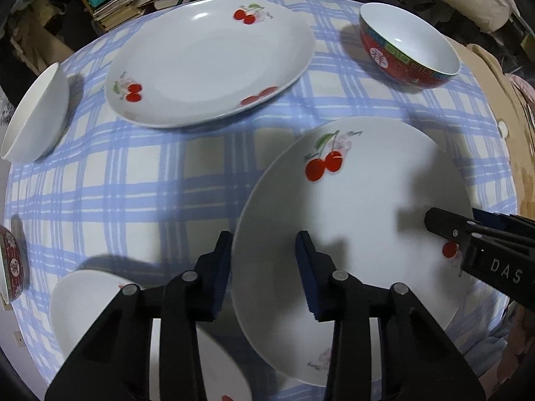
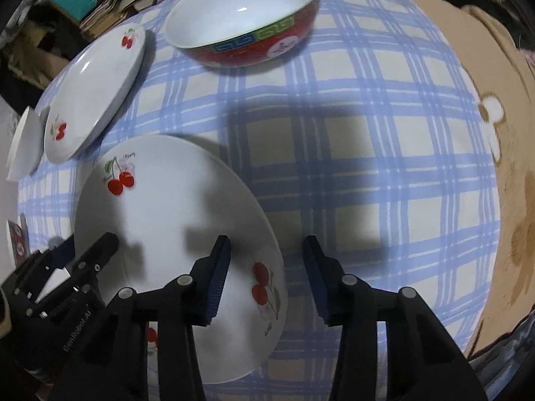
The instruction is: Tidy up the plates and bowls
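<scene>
A white cherry-print plate lies on the checked cloth in front of both grippers; it also shows in the right wrist view. My left gripper is open, its jaws straddling the plate's left rim. My right gripper is open, its jaws straddling the plate's right rim; it enters the left wrist view from the right. A second cherry plate lies farther back. A red bowl stands at the back right. A white bowl stands at the left.
Another white plate lies under my left gripper. A red patterned bowl sits at the table's left edge. A tan blanket lies to the right. Stacked books and papers stand behind the table.
</scene>
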Action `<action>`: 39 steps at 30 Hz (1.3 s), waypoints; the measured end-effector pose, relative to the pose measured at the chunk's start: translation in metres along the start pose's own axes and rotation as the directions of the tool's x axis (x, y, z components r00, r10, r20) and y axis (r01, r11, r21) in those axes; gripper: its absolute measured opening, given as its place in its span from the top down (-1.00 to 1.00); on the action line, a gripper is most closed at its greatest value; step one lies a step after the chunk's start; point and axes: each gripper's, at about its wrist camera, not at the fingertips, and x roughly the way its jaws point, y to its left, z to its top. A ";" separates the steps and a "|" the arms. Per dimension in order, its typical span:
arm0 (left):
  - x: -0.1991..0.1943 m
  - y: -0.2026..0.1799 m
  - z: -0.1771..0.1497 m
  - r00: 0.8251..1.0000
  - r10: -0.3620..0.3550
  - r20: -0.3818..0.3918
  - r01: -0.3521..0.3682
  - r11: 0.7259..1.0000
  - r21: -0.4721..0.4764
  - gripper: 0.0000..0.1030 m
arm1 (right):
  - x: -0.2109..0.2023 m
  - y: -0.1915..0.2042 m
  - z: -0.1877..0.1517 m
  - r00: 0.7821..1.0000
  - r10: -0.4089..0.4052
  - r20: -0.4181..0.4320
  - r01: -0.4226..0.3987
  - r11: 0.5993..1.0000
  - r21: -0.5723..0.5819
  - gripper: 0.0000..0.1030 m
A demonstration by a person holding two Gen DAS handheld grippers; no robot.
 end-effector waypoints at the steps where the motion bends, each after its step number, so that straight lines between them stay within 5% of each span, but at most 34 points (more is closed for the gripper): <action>1: 0.000 -0.001 0.000 1.000 0.001 0.001 -0.001 1.000 -0.003 0.29 | 0.000 -0.001 0.000 1.000 0.003 -0.001 -0.003 1.000 0.006 0.07; 4: 0.001 -0.004 0.001 1.000 -0.005 0.006 0.005 1.000 -0.008 0.32 | -0.001 -0.004 0.002 1.000 -0.002 -0.001 0.002 1.000 -0.004 0.10; 6: 0.001 -0.002 0.002 1.000 -0.010 0.009 0.010 1.000 -0.006 0.37 | 0.000 -0.007 0.005 1.000 0.010 -0.005 -0.010 1.000 -0.017 0.36; 26: -0.036 0.030 -0.009 0.998 -0.046 0.041 0.048 0.999 -0.024 0.50 | -0.053 -0.003 -0.018 0.986 0.103 0.131 -0.089 0.990 -0.106 0.45; 39: -0.078 0.050 -0.021 0.995 -0.039 0.094 0.046 0.996 -0.071 0.56 | -0.056 0.018 -0.024 0.971 0.221 0.092 -0.206 0.966 -0.155 0.53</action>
